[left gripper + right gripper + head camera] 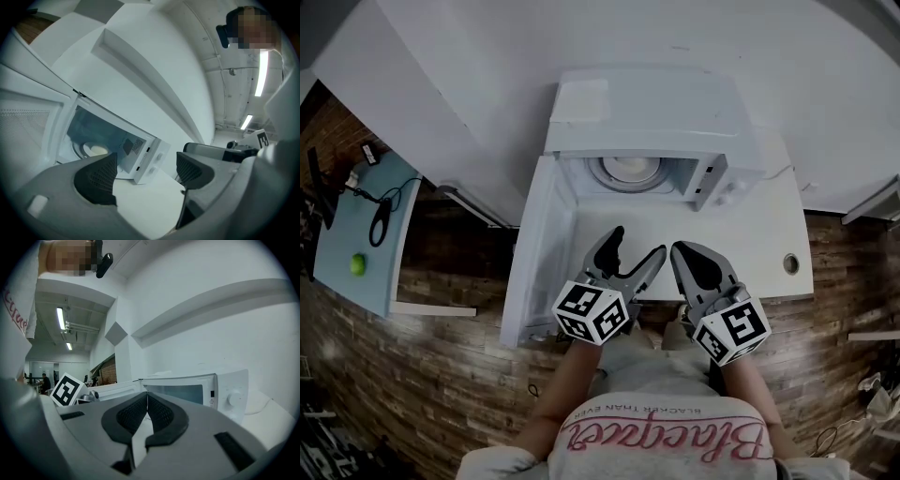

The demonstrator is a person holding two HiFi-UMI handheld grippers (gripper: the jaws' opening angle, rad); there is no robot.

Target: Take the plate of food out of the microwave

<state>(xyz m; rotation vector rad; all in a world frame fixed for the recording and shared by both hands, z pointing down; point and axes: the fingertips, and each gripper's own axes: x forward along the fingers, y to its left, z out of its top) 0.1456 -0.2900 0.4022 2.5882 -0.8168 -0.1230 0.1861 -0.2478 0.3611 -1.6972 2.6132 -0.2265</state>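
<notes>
The microwave (pixel 647 122) sits at the back of the white desk (pixel 750 234), its door (pixel 534 253) swung fully open to my left. The plate of food (pixel 630 170) is inside the cavity, about centred, not out yet. From the head view it shows as a pale round shape just behind the opening.

My left hand-held gripper (pixel 639 244) hangs over the desk in front of the open cavity, pointing in toward it. Its jaws are spread about as wide as they go, w/ nothing between them. In the left gripper view (pixel 145 171) only bare desk (pixel 150 206) shows in the gap, w/ the plate (pixel 93 150) farther on inside the microwave (pixel 150 161), well apart from the pads (pixel 101 176). The door (pixel 28 126) fills that view's left side.

My right hand-held gripper (pixel 682 251) sits just beside the left 1, also over the desk's front part. In the right gripper view (pixel 147 404) the 2 jaws are pressed together, pad to pad, holding nothing. The microwave (pixel 225 394) shows past them w/ its knob panel on the right.

Both marker cubes (pixel 591 312) are near my torso.

Off to my left stands a small blue desk (pixel 356 234) on the wood floor (pixel 450 375) — it carries a green ball (pixel 358 264) and a black cable (pixel 382 220). There's a round hole (pixel 791 263) in the white desk's right end.
</notes>
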